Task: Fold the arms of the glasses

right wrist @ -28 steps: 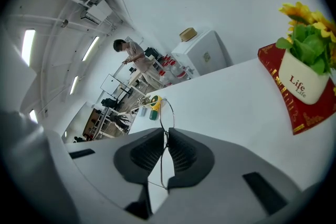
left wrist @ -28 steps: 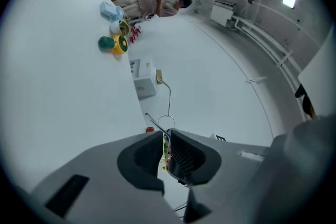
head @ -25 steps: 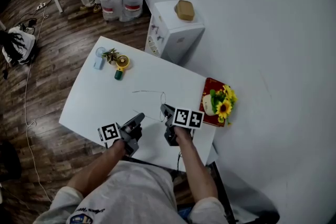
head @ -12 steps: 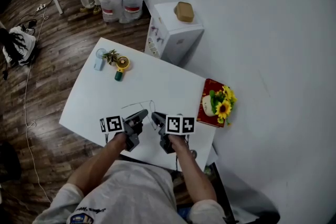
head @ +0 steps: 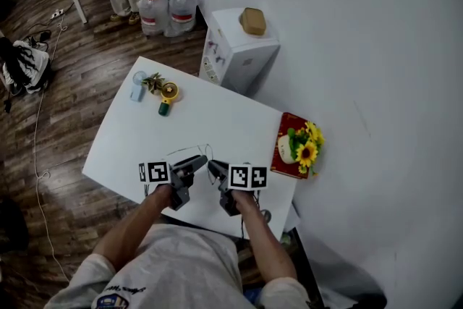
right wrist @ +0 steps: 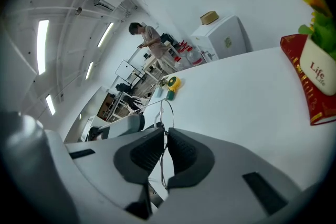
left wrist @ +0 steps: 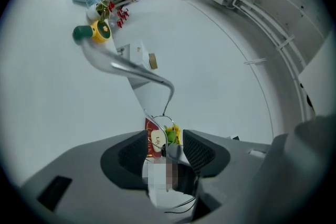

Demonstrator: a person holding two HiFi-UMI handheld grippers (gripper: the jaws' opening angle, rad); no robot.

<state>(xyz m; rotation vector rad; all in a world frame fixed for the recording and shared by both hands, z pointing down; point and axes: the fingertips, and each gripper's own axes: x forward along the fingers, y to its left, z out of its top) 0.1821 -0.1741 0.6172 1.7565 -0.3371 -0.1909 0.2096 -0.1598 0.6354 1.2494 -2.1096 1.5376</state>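
Thin wire-framed glasses (head: 191, 151) hang just above the white table (head: 123, 137) near its front edge, between my two grippers. My right gripper (head: 215, 168) is shut on the frame: in the right gripper view the wire rim (right wrist: 167, 112) runs down between the pressed pads (right wrist: 181, 150). My left gripper (head: 197, 161) faces it from the left, almost tip to tip. Its jaws are opening. In the left gripper view a glasses arm (left wrist: 137, 69) sweeps out ahead and the rim wire (left wrist: 158, 131) passes through the gap, clear of the pads (left wrist: 198, 150).
A sunflower pot (head: 298, 144) stands on a red book at the table's right edge. A small yellow and green fan (head: 166, 92) and a pale blue item (head: 137, 83) sit at the far left. A white cabinet (head: 242, 47), water jugs (head: 168, 3) and a person stand beyond.
Both grippers have come closer together, the right one moving left with the glasses. The left gripper's jaws, shut before, now stand apart.
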